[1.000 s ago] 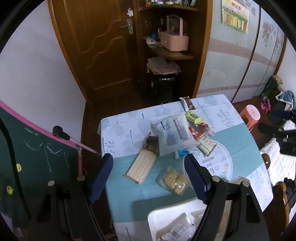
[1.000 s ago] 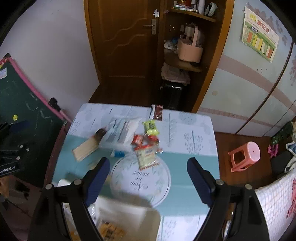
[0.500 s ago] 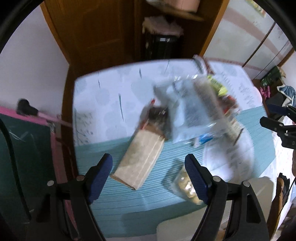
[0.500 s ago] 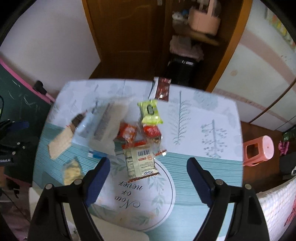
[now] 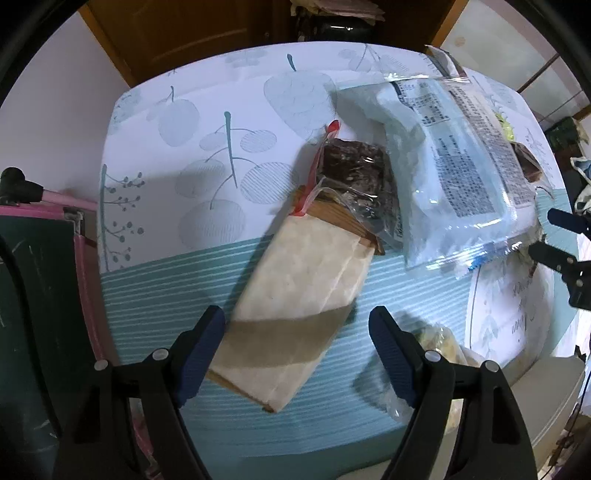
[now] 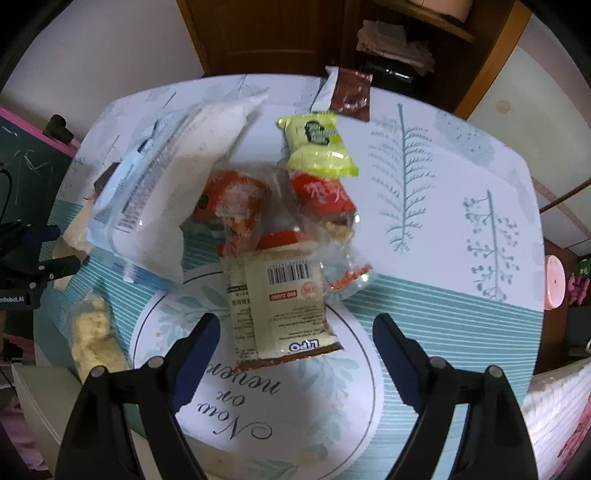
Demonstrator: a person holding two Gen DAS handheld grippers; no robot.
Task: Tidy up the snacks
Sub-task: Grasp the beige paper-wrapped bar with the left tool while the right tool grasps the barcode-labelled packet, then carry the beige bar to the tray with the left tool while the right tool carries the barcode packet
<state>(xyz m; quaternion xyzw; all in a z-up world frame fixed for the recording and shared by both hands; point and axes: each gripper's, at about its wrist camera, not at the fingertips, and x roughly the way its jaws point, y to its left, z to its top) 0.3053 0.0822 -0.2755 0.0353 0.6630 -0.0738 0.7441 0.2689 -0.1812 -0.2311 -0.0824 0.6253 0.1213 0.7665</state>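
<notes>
The left gripper [image 5: 295,343], fingers apart and empty, hangs over the near end of a beige wafer pack [image 5: 306,291] on the surface [image 5: 155,280]. Beside that pack's far end lies a blue-white bag [image 5: 454,162]. The right gripper [image 6: 295,349], fingers apart, hovers over a barcode packet [image 6: 284,306].

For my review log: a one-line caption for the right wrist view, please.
Open right gripper above a barcode-labelled snack packet amid snacks on the table.

A pink plastic stool [image 6: 554,281] stands on the floor right of the table [image 6: 443,206]. Beyond the table is a brown wooden door [image 6: 266,33]; a green chalkboard [image 5: 33,295] leans at its left.
</notes>
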